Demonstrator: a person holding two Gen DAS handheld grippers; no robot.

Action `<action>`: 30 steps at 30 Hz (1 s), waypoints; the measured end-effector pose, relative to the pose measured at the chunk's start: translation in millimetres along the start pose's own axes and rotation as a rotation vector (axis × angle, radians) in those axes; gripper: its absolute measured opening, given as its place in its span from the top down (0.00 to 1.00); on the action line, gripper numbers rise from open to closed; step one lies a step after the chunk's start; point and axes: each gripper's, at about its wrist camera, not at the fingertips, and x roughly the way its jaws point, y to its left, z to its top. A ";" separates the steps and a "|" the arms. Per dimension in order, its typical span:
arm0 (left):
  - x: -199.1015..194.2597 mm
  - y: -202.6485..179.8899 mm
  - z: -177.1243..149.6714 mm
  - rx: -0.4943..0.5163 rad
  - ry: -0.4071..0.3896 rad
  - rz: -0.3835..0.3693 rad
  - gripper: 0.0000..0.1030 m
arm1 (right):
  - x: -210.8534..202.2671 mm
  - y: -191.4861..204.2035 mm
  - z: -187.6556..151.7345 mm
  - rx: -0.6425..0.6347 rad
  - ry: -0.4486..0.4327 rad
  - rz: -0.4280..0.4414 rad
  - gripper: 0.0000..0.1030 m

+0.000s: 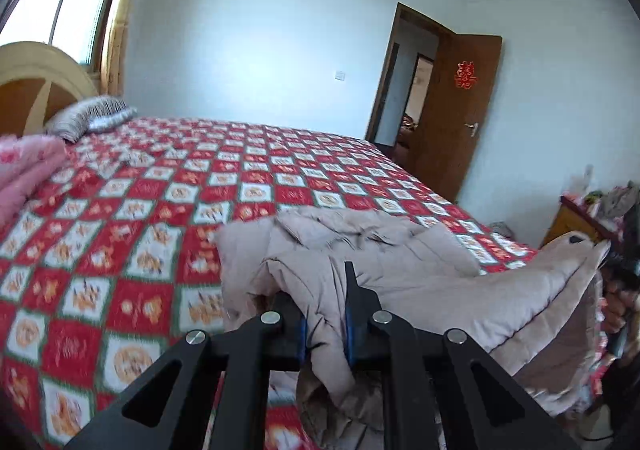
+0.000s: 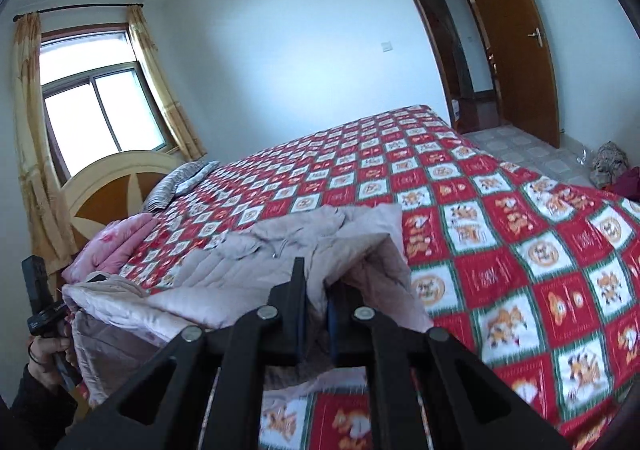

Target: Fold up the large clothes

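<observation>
A beige padded jacket hangs bunched over the near edge of the bed, raised at two places. My left gripper is shut on a fold of its fabric, which spills down between the blue pads. In the right wrist view the same jacket stretches leftward, and my right gripper is shut on another bunch of it. The jacket's quilted lining sags between the two grips. A person's hand at the left edge carries the other gripper.
The bed has a red and white checked quilt, a folded pink blanket and a striped pillow by the headboard. A brown door stands ajar beyond the bed. A cluttered wooden cabinet stands at the right.
</observation>
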 end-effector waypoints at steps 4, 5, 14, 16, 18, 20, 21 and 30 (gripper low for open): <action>45.2 17.2 21.6 -0.037 -0.005 -0.018 0.80 | 39.8 -3.8 26.5 0.021 -0.002 -0.019 0.90; 51.8 22.1 25.6 -0.054 -0.006 -0.028 0.76 | 49.6 -5.7 33.2 0.028 -0.001 -0.025 0.90; 125.7 37.3 54.3 -0.108 0.031 0.096 0.46 | 146.7 -20.0 70.0 0.066 0.007 -0.117 0.90; 141.3 41.0 57.1 -0.114 0.028 0.118 0.37 | 168.3 -29.0 71.6 0.099 0.017 -0.142 0.90; 157.6 48.8 59.5 -0.138 0.021 0.143 0.15 | 189.8 -37.1 71.1 0.112 0.028 -0.172 0.90; 165.5 54.8 62.5 -0.144 -0.025 0.207 0.01 | 212.3 -44.4 68.1 0.125 0.051 -0.195 0.90; 170.6 57.6 63.3 -0.139 -0.043 0.228 0.01 | 222.0 -47.6 65.8 0.133 0.063 -0.202 0.90; 186.3 11.7 48.5 0.060 -0.123 0.344 0.01 | 284.9 -51.6 66.2 0.114 0.084 -0.351 0.77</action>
